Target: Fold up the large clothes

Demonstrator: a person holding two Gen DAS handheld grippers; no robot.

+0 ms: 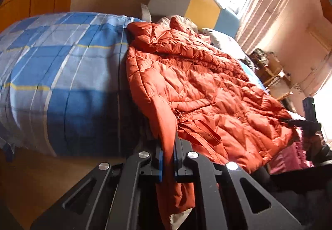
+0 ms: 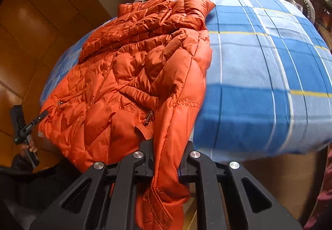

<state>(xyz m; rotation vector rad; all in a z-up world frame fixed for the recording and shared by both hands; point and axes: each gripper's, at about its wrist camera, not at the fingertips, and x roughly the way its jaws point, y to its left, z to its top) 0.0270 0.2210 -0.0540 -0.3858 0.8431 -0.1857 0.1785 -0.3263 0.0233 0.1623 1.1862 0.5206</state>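
Your left claw point(image 1: 168, 159) is clamped on the orange quilted jacket point(image 1: 199, 84) at its near edge, the blue pads pinching a fold that hangs below them. The rest of the jacket lies spread over the bed point(image 1: 62, 68) with its blue checked cover. At the jacket's far hem your right claw point(image 1: 290, 121) grips the fabric. Beyond the jacket's collar sits a pillow point(image 1: 224, 41).

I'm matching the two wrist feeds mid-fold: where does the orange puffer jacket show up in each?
Left wrist: orange puffer jacket fills centre and right, its hem pinched in the left tool at bottom.
Right wrist: it fills the centre-left, hem pinched in the right tool at bottom.
Shared landmark: blue checked bedspread, left of the jacket in the left view, right of it in the right.
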